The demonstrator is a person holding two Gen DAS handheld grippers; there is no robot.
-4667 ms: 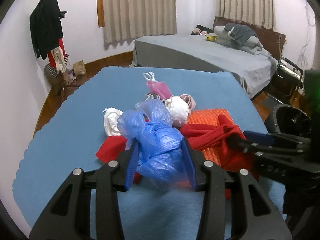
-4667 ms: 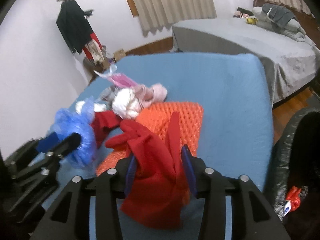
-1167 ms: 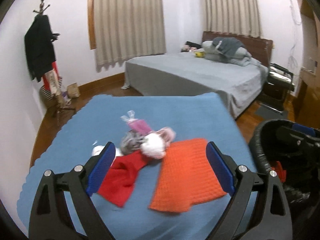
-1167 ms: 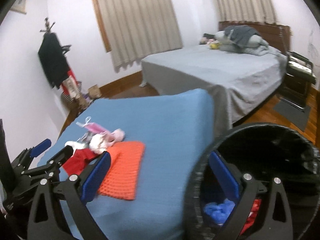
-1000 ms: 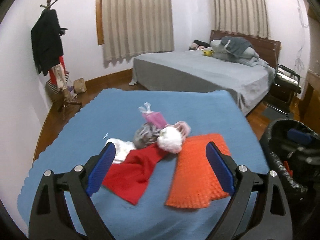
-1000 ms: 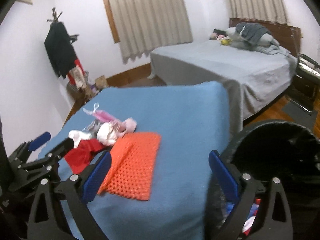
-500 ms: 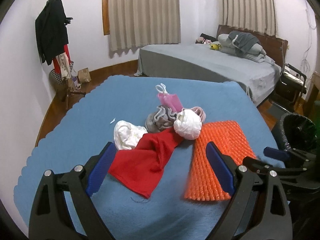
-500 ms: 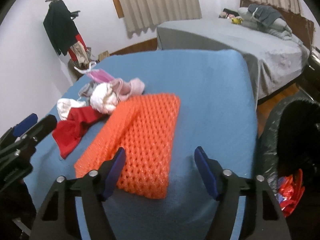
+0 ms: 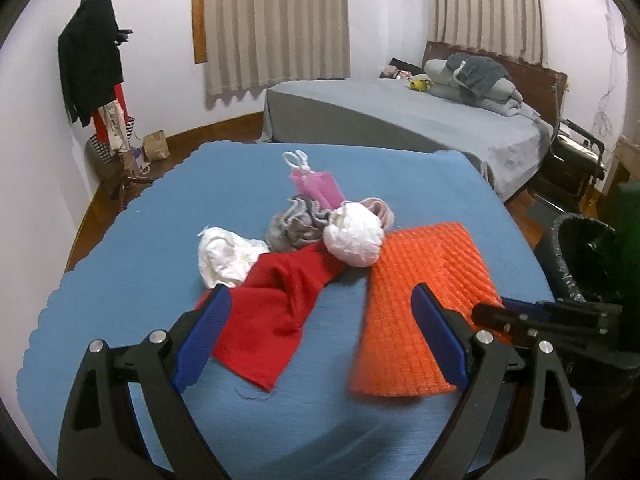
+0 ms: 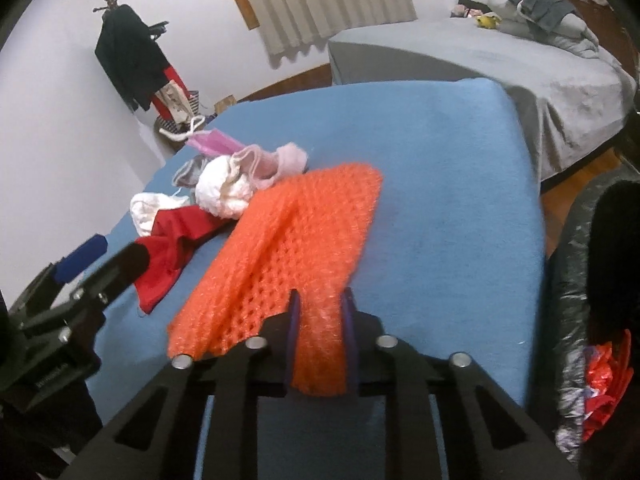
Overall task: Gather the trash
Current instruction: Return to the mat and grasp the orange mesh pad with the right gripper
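Note:
An orange mesh pad [image 9: 424, 292] lies on the blue table [image 9: 160, 240], also seen in the right wrist view [image 10: 296, 240]. My right gripper [image 10: 320, 312] is shut on the pad's near edge. A red cloth [image 9: 276, 304], two white crumpled wads [image 9: 228, 256] [image 9: 354, 236], a grey rag [image 9: 294, 226], a pink bag [image 9: 316, 186] and a pink fuzzy item [image 10: 276, 160] lie in a heap. My left gripper [image 9: 320, 336] is open and empty, just above the red cloth's near end.
A black-lined trash bin [image 10: 592, 320] stands right of the table, with red trash [image 10: 604, 384] inside. A grey bed [image 9: 400, 120] lies beyond. A coat rack [image 9: 96, 64] stands at the left wall.
My right gripper has come back from the bin and closed on the orange pad's edge. My left gripper has moved lower and closer to the red cloth, still open.

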